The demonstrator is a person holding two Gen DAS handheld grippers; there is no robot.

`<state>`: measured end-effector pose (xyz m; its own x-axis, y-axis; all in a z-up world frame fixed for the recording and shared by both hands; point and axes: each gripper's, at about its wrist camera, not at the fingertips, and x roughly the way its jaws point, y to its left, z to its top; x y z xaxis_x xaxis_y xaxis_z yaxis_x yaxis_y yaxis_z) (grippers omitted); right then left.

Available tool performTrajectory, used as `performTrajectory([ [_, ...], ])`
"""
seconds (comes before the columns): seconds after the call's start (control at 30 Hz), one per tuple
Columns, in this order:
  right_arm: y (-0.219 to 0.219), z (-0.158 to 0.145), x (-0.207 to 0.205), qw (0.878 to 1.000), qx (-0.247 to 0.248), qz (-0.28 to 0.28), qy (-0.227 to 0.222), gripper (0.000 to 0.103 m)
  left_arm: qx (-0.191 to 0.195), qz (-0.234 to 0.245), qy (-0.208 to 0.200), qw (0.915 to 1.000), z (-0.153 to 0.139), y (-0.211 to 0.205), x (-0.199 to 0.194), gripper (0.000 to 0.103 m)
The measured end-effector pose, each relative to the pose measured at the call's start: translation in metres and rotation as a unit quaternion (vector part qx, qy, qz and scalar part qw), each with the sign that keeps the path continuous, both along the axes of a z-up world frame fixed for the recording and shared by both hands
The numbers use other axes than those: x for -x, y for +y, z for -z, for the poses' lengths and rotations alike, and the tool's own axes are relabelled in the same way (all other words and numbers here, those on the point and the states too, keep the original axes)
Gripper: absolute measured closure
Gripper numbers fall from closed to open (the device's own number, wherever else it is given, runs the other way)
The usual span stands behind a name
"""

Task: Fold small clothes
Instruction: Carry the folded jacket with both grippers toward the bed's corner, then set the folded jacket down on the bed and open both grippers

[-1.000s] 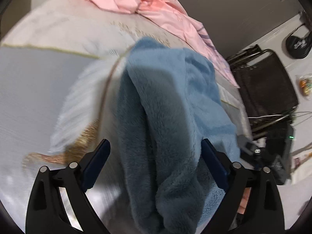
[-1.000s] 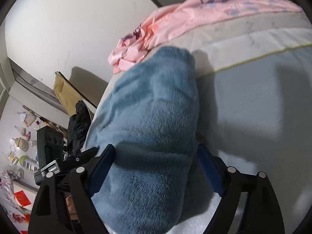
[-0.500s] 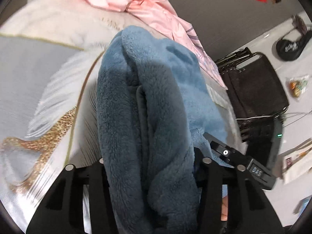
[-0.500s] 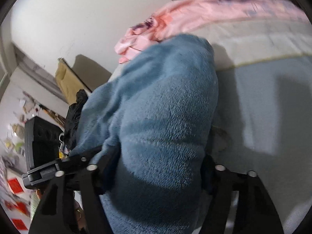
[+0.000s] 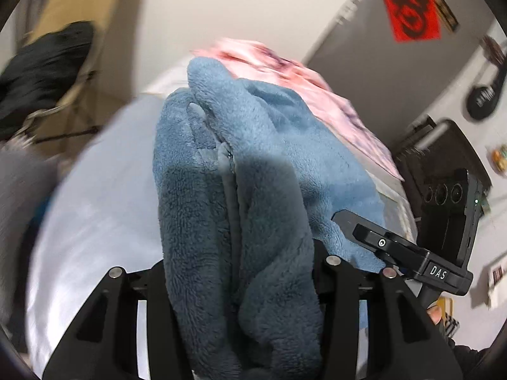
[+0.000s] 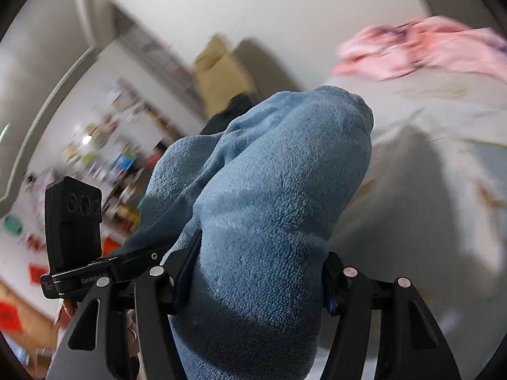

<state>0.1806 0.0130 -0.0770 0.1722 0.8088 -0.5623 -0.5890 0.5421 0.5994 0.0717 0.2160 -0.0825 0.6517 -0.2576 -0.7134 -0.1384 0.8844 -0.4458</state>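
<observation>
Clearly only partway: the blue fleece garment (image 5: pixel 253 190) hangs bunched between the 2 grippers, above the bed (image 5: pixel 104 196). The left gripper (image 5: pixel 240 272) and right gripper (image 6: pixel 258 272) each clamp its near end; flattening and folding remain.

Blue fleece garment (image 5: pixel 240 221) between left tongs (image 5: pixel 239 272)

A second ago both grippers stood wide open around the fleece (image 5: pixel 253 171) lying on the bed (image 5: pixel 104 196). Now the left gripper (image 5: pixel 240 272) and right gripper (image 6: pixel 256 281) are clamped on it, and the fleece has come up off the bed, bunched thick between each pair of jaws. Both views have tilted up toward the wall (image 5: pixel 228 9), the background blurred.
</observation>
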Motion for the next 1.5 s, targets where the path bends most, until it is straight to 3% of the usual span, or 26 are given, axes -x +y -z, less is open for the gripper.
performTrajectory([
  [0.17, 0.05, 0.008, 0.053, 0.998, 0.006, -0.07, 0.005, 0.04, -0.01, -0.068, 0.013, 0.9975, 0.004, 0.035, 0.083, 0.058],
  [0.27, 0.066, 0.021, 0.075, 0.996, 0.023, -0.089, 0.011, 0.04, -0.003, -0.091, 0.019, 0.9957, 0.022, 0.044, 0.117, 0.058],
  [0.4, 0.076, 0.051, 0.098, 0.992, 0.076, -0.097, 0.012, 0.04, 0.036, -0.104, 0.047, 0.9928, 0.066, 0.053, 0.139, 0.058],
  [0.5, 0.075, 0.066, 0.103, 0.991, 0.101, -0.089, -0.001, 0.033, 0.035, -0.108, 0.043, 0.9927, 0.084, 0.056, 0.146, 0.053],
  [0.63, 0.071, 0.061, 0.096, 0.991, 0.105, -0.074, 0.023, 0.031, -0.025, -0.119, 0.053, 0.9911, 0.07, 0.046, 0.144, 0.041],
  [0.73, 0.065, 0.027, 0.112, 0.99, 0.121, -0.051, -0.058, 0.03, -0.067, -0.144, 0.041, 0.9865, 0.044, 0.047, 0.161, 0.036],
  [0.8, 0.06, -0.003, 0.128, 0.984, 0.119, -0.04, -0.127, 0.031, -0.12, -0.176, 0.037, 0.9763, 0.026, 0.051, 0.175, 0.027],
  [0.87, 0.059, -0.026, 0.144, 0.976, 0.118, -0.032, -0.18, 0.039, -0.146, -0.191, 0.045, 0.9695, 0.019, 0.052, 0.181, 0.027],
  [0.93, 0.063, -0.038, 0.15, 0.971, 0.12, -0.029, -0.204, 0.058, -0.15, -0.188, 0.051, 0.9694, 0.019, 0.053, 0.184, 0.027],
  [1.0, 0.063, -0.037, 0.156, 0.971, 0.126, -0.029, -0.203, 0.068, -0.167, -0.186, 0.056, 0.9666, 0.023, 0.047, 0.187, 0.027],
  [1.1, 0.066, -0.016, 0.161, 0.969, 0.16, -0.041, -0.183, 0.068, -0.182, -0.187, 0.065, 0.963, 0.036, 0.04, 0.187, 0.026],
  [1.2, 0.071, 0.031, 0.158, 0.971, 0.198, -0.047, -0.127, 0.067, -0.196, -0.2, 0.086, 0.9561, 0.059, 0.031, 0.182, 0.025],
  [1.33, 0.068, 0.029, 0.158, 0.971, 0.196, -0.039, -0.134, 0.067, -0.241, -0.2, 0.078, 0.9464, 0.056, 0.019, 0.179, 0.025],
  [1.5, 0.068, 0.023, 0.161, 0.969, 0.202, -0.028, -0.139, 0.065, -0.251, -0.209, 0.057, 0.9435, 0.041, 0.01, 0.19, 0.028],
])
